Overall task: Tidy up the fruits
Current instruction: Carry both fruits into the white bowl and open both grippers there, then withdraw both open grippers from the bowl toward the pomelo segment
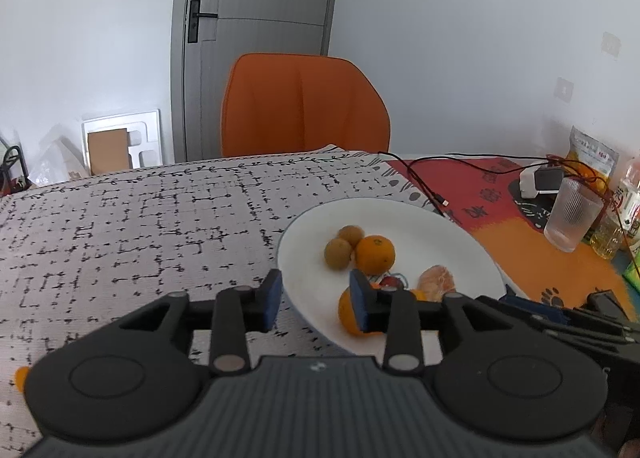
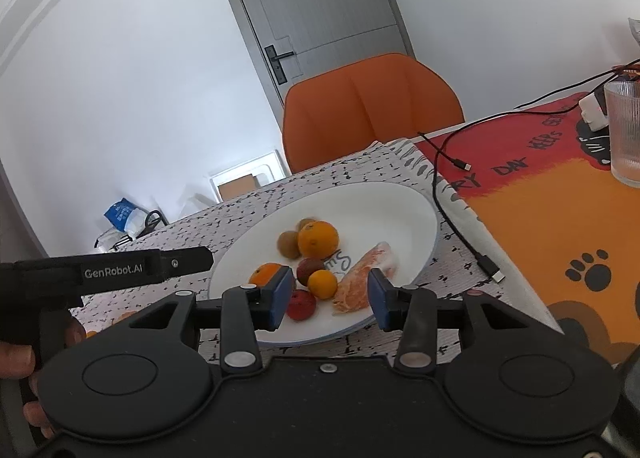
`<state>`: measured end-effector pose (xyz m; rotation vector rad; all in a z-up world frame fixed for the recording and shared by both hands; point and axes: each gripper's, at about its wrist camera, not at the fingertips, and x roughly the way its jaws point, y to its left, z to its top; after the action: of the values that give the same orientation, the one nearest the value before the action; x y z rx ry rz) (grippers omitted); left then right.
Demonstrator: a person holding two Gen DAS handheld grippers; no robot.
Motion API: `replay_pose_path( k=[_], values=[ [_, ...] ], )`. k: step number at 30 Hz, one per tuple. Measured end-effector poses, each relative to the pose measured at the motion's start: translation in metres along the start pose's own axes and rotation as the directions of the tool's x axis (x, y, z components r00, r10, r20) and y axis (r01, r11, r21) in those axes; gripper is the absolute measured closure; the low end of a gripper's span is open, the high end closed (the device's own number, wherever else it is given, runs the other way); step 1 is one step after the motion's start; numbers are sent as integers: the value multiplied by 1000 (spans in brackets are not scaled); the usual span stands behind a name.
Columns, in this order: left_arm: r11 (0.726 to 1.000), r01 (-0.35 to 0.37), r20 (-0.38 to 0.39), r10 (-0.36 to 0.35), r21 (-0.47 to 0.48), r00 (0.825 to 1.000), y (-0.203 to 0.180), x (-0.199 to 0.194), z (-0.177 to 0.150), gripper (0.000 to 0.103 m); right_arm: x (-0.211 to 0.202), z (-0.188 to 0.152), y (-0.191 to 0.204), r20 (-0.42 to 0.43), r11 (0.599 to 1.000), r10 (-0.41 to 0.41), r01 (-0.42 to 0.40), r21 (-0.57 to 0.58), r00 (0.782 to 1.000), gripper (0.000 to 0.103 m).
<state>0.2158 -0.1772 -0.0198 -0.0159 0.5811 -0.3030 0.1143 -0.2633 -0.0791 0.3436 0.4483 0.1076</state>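
- Hovering over the near rim of the white plate (image 1: 460,234), the left tongs (image 1: 316,300) are apart and hold nothing.
- The right tongs (image 2: 330,298) are apart too, empty.
- Oranges (image 2: 318,239), small brown fruits (image 1: 338,253) and a peeled piece (image 2: 360,282) lie on the plate on the table (image 1: 120,226).

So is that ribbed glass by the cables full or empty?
Empty, it seems: the glass stands upright and looks clear through, with no liquid line visible.

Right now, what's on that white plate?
The white plate holds three oranges, two brown fruits, two red ones and a peeled citrus piece. Fruit partly covers the printed lettering.
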Motion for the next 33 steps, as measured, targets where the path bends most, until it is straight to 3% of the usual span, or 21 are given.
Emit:
replay_pose_path(
  k=[3, 8, 10, 12, 13, 20, 33],
  values=[
    [1000, -18, 5, 18, -8, 1000, 6, -7, -2, 50, -1, -1, 4, 1, 1000, 8, -8, -3, 1000, 55],
    [998, -59, 25, 60, -32, 998, 20, -22, -7, 40, -5, -1, 13, 6, 1000, 18, -18, -17, 1000, 50],
    [997, -71, 35, 72, -38, 997, 26, -28, -7, 34, -7, 0, 16, 12, 1000, 20, -20, -23, 1000, 44],
    [995, -90, 50, 93, -45, 994, 33, -35, -8, 17, -9, 0, 20, 19, 999, 22, -21, -26, 1000, 33],
    [993, -108, 59, 110, -50, 992, 35, -38, -7, 16, -10, 0, 21, 23, 999, 20, -19, -26, 1000, 23],
    [983, -169, 80, 174, -69, 981, 53, -58, -11, 11, -16, -2, 38, 49, 999, 8, -6, -53, 999, 0],
    [971, -202, 109, 216, -125, 970, 85, -95, -22, 5, -23, -7, 70, 34, 995, 26, -23, -94, 999, 0]
  ],
)
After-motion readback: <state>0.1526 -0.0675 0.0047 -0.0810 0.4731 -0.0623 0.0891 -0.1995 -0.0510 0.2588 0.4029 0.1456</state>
